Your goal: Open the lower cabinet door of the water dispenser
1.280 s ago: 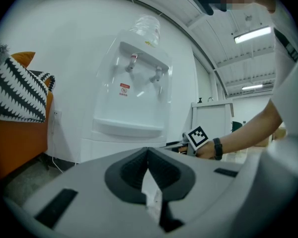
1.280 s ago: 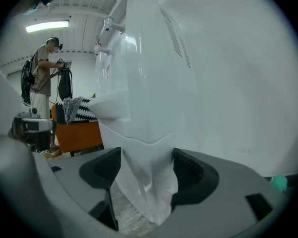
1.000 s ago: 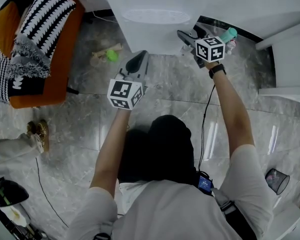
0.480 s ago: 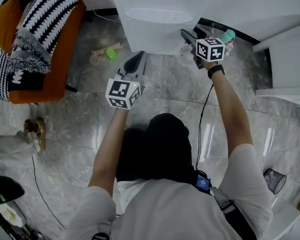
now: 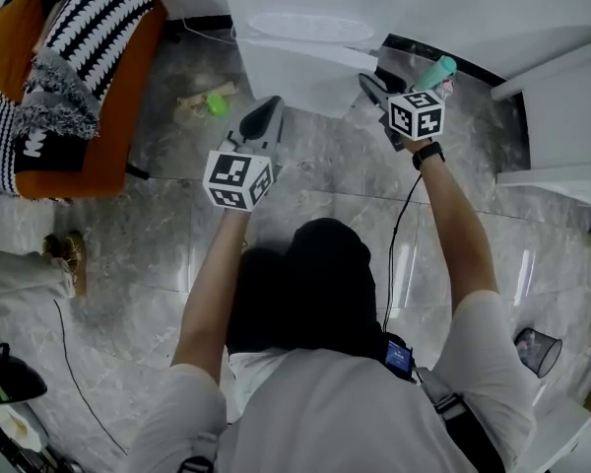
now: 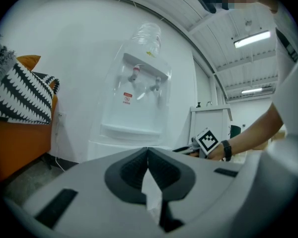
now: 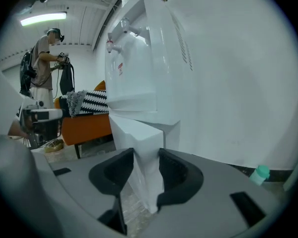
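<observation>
Hard bits first. In the head view the water dispenser (image 5: 315, 8) is chopped off by the top edge, so only its drip ledge and the lower cabinet door (image 5: 310, 77) show. The door stands ajar, with its free edge swung out over the floor (image 5: 325, 175). I can't tell what's inside the cabinet.

The right hand-held gripper (image 7: 146, 155) has just been closing its jaws. In its own view the pads pinch the door's free edge from both sides.

The left hand-held gripper (image 6: 148, 151) has its jaws pressed together with nothing between them, and it hangs apart from the dispenser front. Its grey body fills the bottom half of its view and hides the door from that angle. Only the taps (image 6: 134, 73) and the clear jug (image 6: 148, 36) on top show there.

Other stuff around:
- A teal-topped bottle (image 5: 438, 70) sits on the floor just beside the right gripper.
- An orange seat (image 5: 118, 156) with a black-and-white throw (image 5: 79, 57) is off to the left.
- A small green thing (image 5: 215, 104) lies near the dispenser's left side, too small to name.
- Somebody's shoes (image 5: 64, 254) are at the left edge, with the rest of them cut off.
- A black mesh bin (image 5: 538, 351) is at lower right.
- A second person (image 7: 42, 63) stands far back in the right gripper view, holding something dark I can't make out.
</observation>
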The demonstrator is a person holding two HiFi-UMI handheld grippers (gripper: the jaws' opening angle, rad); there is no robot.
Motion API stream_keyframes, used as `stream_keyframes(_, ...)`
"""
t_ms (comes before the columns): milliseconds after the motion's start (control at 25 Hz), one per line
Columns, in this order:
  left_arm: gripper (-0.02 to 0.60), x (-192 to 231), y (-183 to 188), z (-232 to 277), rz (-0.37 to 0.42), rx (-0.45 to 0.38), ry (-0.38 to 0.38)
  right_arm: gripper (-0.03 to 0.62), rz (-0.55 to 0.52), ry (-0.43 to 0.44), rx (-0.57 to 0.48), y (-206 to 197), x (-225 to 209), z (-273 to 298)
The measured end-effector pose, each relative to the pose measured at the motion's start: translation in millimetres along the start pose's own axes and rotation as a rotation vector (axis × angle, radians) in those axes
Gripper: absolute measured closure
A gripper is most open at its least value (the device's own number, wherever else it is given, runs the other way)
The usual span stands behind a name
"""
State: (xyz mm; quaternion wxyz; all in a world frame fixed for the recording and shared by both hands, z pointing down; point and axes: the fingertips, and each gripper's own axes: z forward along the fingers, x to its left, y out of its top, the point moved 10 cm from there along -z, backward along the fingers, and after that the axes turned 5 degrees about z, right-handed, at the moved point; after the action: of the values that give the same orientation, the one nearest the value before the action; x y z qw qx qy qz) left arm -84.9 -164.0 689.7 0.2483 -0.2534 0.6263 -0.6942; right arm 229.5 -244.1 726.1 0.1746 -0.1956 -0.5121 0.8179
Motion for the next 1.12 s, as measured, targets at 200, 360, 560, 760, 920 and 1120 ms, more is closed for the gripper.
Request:
stream_keyframes(200, 0.571, -2, 0, -11, -0.003, -0.003, 0.008, 0.437, -0.027, 0.021, 0.016, -8, 16, -14)
stream_keyframes(360, 0.571, -3, 1, -22, 0.006, -0.008, 0.013, 0.444, -0.031, 0.037, 0.025, -16, 34, -24)
stream_keyframes(560, 0.571, -1, -1, -37, 0.012, -0.002, 0.026, 0.451, -0.050, 0.058, 0.025, -25, 58, -35)
stream_keyframes(760, 0.571, 0, -3, -56, 0.017, 0.011, 0.032, 0.459, -0.094, 0.073, 0.041, -30, 79, -43)
stream_keyframes(920, 0.571, 3, -6, -69, 0.012, 0.011, 0.053, 0.467, -0.118, 0.106, 0.049, -36, 95, -48)
stream_keyframes(1120, 0.571, 9, -7, -83, 0.007, 0.010, 0.081, 0.585, -0.189, 0.170, 0.049, -41, 119, -49)
